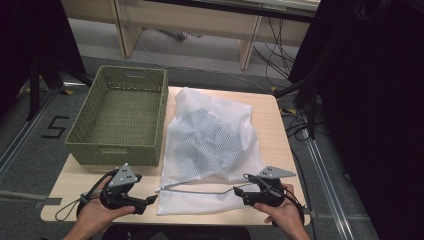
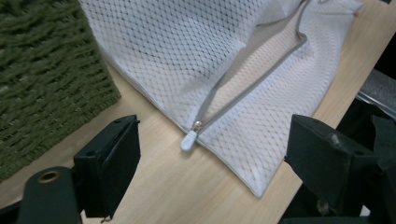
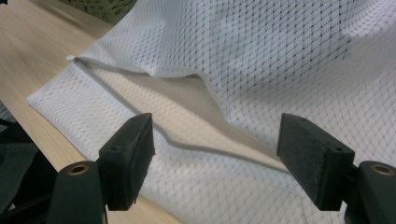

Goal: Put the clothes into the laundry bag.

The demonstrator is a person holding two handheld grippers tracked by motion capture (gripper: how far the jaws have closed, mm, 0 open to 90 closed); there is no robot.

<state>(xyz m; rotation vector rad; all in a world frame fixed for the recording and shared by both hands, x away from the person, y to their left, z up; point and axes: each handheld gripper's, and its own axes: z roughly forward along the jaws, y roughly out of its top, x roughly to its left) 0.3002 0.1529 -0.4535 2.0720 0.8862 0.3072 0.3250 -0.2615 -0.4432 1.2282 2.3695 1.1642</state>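
White mesh cloth bag (image 1: 212, 140), rough woven green basket (image 1: 120, 115), smooth matt pale wood table (image 1: 272, 125).

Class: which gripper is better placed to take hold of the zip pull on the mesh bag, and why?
Left. The left gripper is open, with the zip pull lying just ahead between its jaws; the right gripper faces the opening farther along.

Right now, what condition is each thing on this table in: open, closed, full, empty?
White mesh laundry bag: lying flat, zip open, something darker inside.
White zip pull: at the zip's end by the bag's corner, ungripped.
Green woven basket: upright, empty.
Left claw: open, holding nothing.
Right claw: open, holding nothing.
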